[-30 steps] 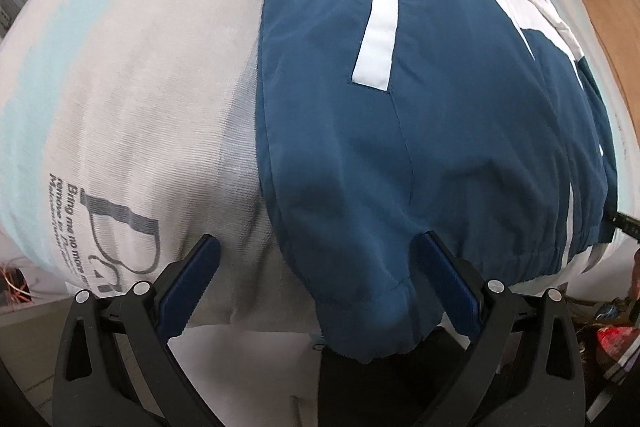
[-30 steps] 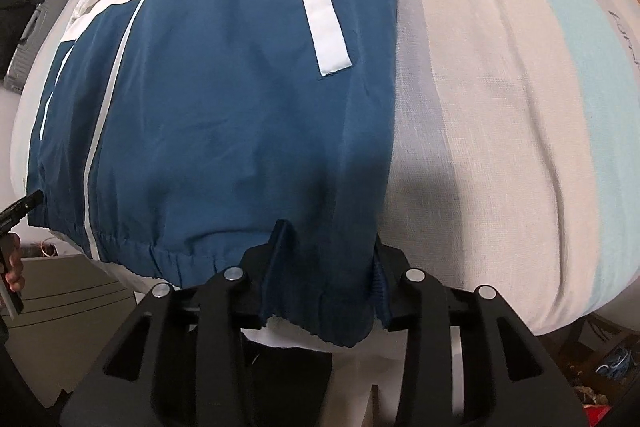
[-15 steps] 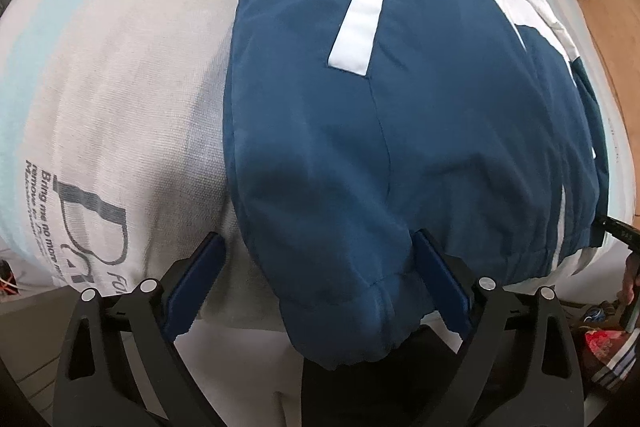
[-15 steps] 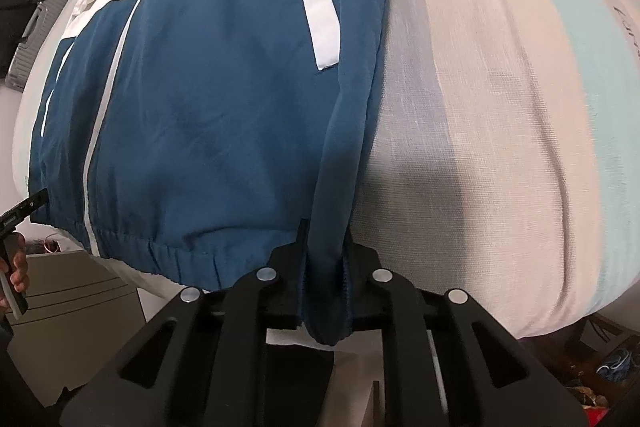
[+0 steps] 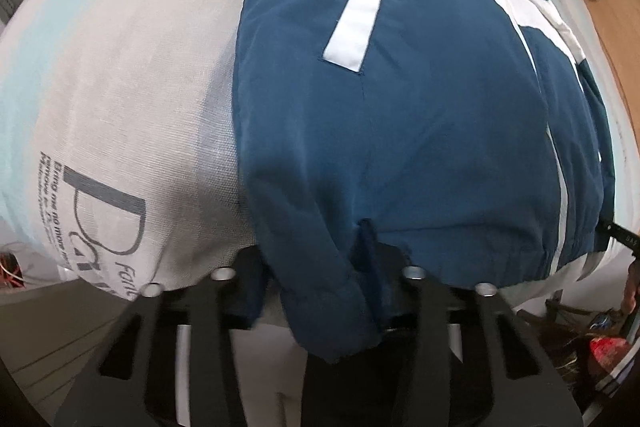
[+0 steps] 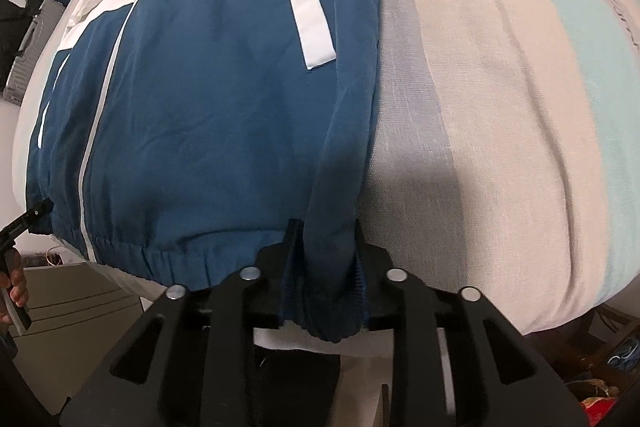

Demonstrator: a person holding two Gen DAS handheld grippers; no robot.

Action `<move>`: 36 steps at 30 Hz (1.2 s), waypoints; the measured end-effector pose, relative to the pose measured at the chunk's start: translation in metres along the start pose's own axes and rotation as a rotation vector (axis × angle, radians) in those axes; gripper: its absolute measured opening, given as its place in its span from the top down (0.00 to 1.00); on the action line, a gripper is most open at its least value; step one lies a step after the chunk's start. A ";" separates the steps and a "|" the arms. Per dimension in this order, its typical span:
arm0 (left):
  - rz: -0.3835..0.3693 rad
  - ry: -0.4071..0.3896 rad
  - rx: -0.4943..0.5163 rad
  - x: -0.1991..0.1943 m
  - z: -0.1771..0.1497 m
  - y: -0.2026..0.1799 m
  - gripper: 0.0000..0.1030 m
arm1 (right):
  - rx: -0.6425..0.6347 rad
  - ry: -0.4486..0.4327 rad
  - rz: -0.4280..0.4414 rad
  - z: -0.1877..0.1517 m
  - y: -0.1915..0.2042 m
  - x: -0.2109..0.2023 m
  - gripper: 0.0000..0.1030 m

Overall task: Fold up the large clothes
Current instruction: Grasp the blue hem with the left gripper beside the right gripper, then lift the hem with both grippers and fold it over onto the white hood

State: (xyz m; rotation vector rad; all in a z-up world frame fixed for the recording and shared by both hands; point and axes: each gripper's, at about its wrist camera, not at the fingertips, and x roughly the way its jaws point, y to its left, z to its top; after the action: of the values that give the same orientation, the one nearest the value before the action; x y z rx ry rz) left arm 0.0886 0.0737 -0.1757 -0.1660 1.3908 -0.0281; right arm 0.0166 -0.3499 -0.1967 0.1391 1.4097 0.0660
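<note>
Jacket (image 5: 420, 131) lies flat on mattress (image 5: 120, 75); your left hand-held gripper (image 5: 316, 291) and right hand-held gripper (image 6: 324, 291) each pinch its hem corners.

Bare mattress (image 5: 120, 75) flanks the jacket (image 5: 420, 115) — open passage.

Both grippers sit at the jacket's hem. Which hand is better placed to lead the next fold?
Neither clearly. The left gripper and right gripper are each shut on a hem corner of the blue jacket, so lifting both together looks best.
</note>
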 end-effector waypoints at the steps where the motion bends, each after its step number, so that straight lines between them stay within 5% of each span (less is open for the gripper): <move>1: 0.005 0.000 0.003 -0.001 0.000 -0.002 0.79 | 0.002 -0.001 0.004 -0.004 -0.001 0.001 0.70; 4: 0.016 -0.027 -0.007 -0.008 0.001 -0.008 0.94 | 0.009 0.000 0.007 -0.008 -0.001 0.000 0.63; 9: 0.031 -0.052 0.040 -0.024 0.001 -0.028 0.95 | 0.005 0.013 0.002 -0.010 0.004 0.003 0.57; 13: 0.044 -0.051 0.035 -0.033 -0.004 -0.024 0.95 | 0.005 0.027 0.025 -0.008 0.005 0.003 0.87; 16: 0.054 -0.051 0.053 -0.045 -0.001 -0.030 0.96 | 0.006 0.041 0.028 -0.004 0.004 -0.006 0.93; 36: 0.074 -0.018 0.125 -0.126 0.062 -0.037 0.95 | -0.096 0.008 0.020 0.064 0.043 -0.116 0.94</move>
State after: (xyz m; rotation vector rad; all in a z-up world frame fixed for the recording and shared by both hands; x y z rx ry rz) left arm 0.1292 0.0579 -0.0372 -0.0106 1.3720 -0.0516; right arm 0.0629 -0.3258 -0.0678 0.0733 1.4106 0.1503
